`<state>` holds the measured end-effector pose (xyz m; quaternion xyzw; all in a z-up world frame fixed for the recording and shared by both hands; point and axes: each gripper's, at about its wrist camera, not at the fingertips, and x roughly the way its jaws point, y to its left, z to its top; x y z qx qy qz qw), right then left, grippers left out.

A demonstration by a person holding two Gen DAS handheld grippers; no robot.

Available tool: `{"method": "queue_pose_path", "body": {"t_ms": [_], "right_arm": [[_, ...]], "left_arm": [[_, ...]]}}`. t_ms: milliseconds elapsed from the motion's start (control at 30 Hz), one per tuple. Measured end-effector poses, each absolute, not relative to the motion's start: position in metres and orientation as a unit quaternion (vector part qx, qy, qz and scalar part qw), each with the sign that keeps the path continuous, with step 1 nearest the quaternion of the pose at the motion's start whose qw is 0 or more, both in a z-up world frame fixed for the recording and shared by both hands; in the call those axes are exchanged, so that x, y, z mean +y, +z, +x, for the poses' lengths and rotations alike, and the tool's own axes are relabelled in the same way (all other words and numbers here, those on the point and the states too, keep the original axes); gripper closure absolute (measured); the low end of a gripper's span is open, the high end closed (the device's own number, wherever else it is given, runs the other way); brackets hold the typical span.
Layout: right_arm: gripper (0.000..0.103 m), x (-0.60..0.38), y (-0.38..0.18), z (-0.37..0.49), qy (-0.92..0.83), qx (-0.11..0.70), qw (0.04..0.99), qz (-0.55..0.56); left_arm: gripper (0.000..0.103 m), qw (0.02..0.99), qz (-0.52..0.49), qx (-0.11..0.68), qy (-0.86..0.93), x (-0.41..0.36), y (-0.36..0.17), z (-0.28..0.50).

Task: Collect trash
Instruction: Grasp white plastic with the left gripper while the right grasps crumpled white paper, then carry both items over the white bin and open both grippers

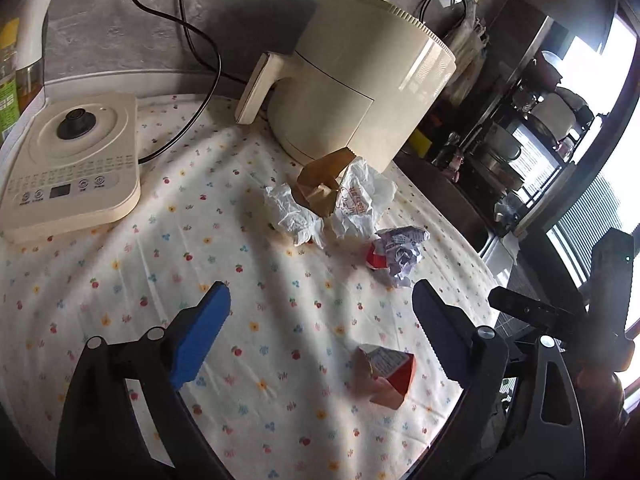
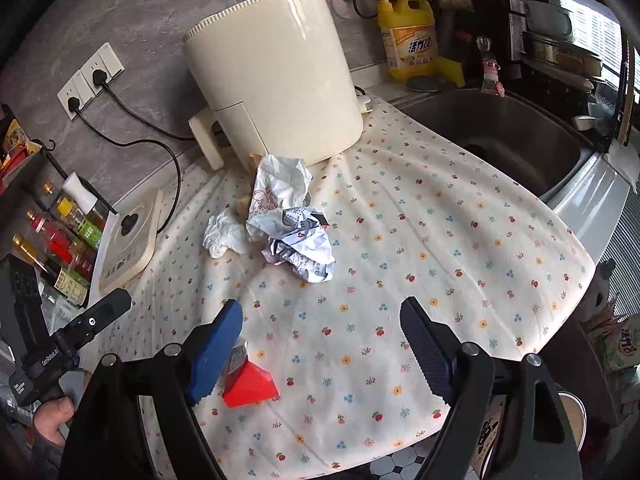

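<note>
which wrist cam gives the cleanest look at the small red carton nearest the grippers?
Left wrist: the red carton lies unobstructed between the open fingers of the left gripper, its torn top and printed label visible. In the right wrist view, the right gripper hides part of the carton behind its left finger.

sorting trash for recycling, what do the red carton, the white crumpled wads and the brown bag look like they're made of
Red carton: printed paperboard, it seems, folded into stiff, sharp creases with a matte brown inside.
White crumpled wads: thin paper or tissue by the fine, soft wrinkles; one wrapper carries red print and could be waxed.
Brown bag: likely kraft paper, matte, with a serrated top edge.
</note>
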<state>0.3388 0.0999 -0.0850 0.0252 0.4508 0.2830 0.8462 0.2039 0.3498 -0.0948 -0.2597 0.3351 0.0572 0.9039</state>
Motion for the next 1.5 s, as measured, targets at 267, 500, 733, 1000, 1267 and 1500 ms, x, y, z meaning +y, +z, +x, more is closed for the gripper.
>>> {"method": "queue_pose_path", "body": {"t_ms": [267, 500, 733, 1000, 1267, 1500], "right_arm": [[0.023, 0.117, -0.091, 0.367, 0.265, 0.458, 0.848, 0.025], [0.018, 0.148, -0.101, 0.39, 0.26, 0.471, 0.843, 0.007], [0.018, 0.181, -0.113, 0.409, 0.262, 0.487, 0.833, 0.001], [0.064, 0.208, -0.133, 0.415, 0.285, 0.505, 0.814, -0.025], [0.065, 0.19, -0.113, 0.394, 0.31, 0.476, 0.823, -0.019], [0.065, 0.149, -0.092, 0.367, 0.314, 0.459, 0.831, -0.004]], "left_arm": [[0.024, 0.895, -0.267, 0.354, 0.041, 0.369, -0.11, 0.251], [0.027, 0.888, -0.27, 0.372, 0.029, 0.392, -0.126, 0.295], [0.041, 0.868, -0.274, 0.413, 0.016, 0.401, -0.153, 0.327], [0.088, 0.872, -0.263, 0.411, 0.04, 0.405, -0.151, 0.321], [0.088, 0.888, -0.267, 0.371, 0.049, 0.405, -0.119, 0.281], [0.088, 0.895, -0.268, 0.355, 0.041, 0.374, -0.1, 0.256]]}}
